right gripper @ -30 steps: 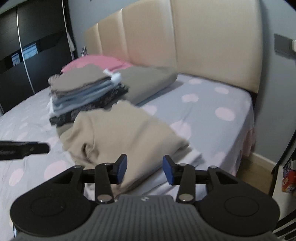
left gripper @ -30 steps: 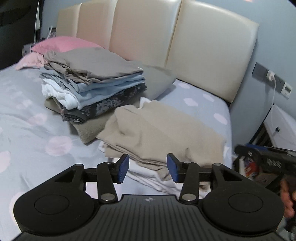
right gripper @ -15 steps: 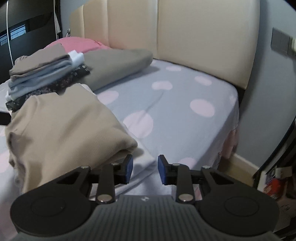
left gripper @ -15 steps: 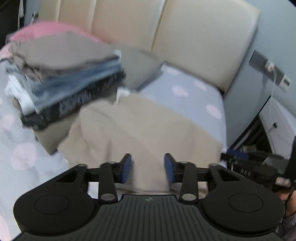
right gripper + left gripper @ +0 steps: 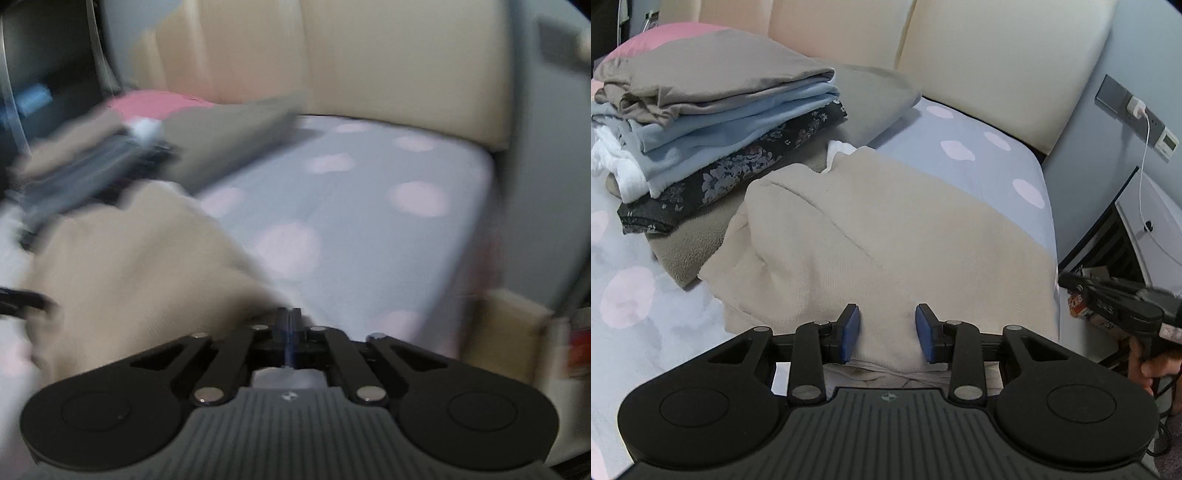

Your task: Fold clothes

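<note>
Beige knit, soft and thick, made up the folded garment (image 5: pixel 886 236) I was working on; it lay at the near edge of the bed (image 5: pixel 979 162), toward the right-hand corner below the headboard (image 5: pixel 997 62), on top of a white layer and beside the stack of folded clothes (image 5: pixel 713 125). My left hand-held gripper (image 5: pixel 886 334) straddled its near hem with the blue pads part spread, cloth between them, though I could not tell whether they pressed on it. My right hand-held gripper (image 5: pixel 287 332) had its pads pressed fully together at the garment's right corner; the blur hid whether any cloth was pinched. I judged the knit light, limp and slightly stretchy, likely to sag and unfold if lifted by one layer, so I reckoned both near corners, through all layers, were the places to hold.
</note>
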The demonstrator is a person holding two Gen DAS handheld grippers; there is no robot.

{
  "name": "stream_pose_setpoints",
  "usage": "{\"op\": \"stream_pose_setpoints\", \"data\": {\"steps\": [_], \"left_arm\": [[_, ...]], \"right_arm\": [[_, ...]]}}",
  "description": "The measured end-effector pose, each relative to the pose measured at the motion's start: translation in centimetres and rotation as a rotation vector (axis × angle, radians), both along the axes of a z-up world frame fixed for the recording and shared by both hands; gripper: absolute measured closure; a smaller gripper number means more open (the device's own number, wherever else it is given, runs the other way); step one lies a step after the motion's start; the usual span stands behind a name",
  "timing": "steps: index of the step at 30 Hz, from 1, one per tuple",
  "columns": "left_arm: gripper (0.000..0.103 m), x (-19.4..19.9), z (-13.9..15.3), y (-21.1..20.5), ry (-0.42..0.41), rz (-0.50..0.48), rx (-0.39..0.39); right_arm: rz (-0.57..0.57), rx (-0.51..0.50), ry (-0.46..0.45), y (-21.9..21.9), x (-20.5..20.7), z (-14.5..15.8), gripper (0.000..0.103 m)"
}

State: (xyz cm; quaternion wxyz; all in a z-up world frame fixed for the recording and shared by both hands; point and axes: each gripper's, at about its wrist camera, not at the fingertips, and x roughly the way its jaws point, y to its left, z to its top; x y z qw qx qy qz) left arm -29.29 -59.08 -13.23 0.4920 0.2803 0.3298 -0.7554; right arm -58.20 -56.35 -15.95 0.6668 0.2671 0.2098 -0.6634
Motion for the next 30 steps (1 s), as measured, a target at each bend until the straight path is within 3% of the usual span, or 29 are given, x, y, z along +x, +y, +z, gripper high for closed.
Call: {"op": "stream_pose_setpoints", "data": {"steps": [3,7,9,11,13,19,24,30], "left_arm": [[0.071,-0.1,0.2,0.2,-0.006,-0.001,-0.006],[0.071,-0.4,0.9,0.5,-0.023,-0.001,-0.027],[0.071,-0.4,1.5,1.1,-0.028,0.003,-0.048],[0.071,0.1,2.3,1.9,-0.037,0.003,-0.075],[0.071,0.8,3.0,3.0,-0.051,0.013,-0.095],[0.071,3.8,4.2,5.9,-0.066,0.081,-0.106],[0.071,6.1,4.6,8.3,-0.048,0.166,-0.057],[0.062,7.1,5.6,11.1,-0.042,0.232,-0.044]], "right_arm": [[0.016,-0.003,-0.079,2.1,-1.8,0.4,0.103],[0.129,-0.020,-0.101,5.5,-0.4,1.7,0.097],[0.188,-0.020,-0.148,6.8,1.0,2.2,0.089],[0.242,-0.019,-0.202,7.7,2.6,2.6,0.070],[0.275,-0.026,-0.263,8.2,4.0,2.9,0.069],[0.380,-0.126,-0.128,8.7,8.5,4.0,0.070],[0.373,0.018,-0.114,6.6,9.4,2.5,0.076],[0.367,0.054,-0.071,7.9,9.4,3.6,0.076]]}}
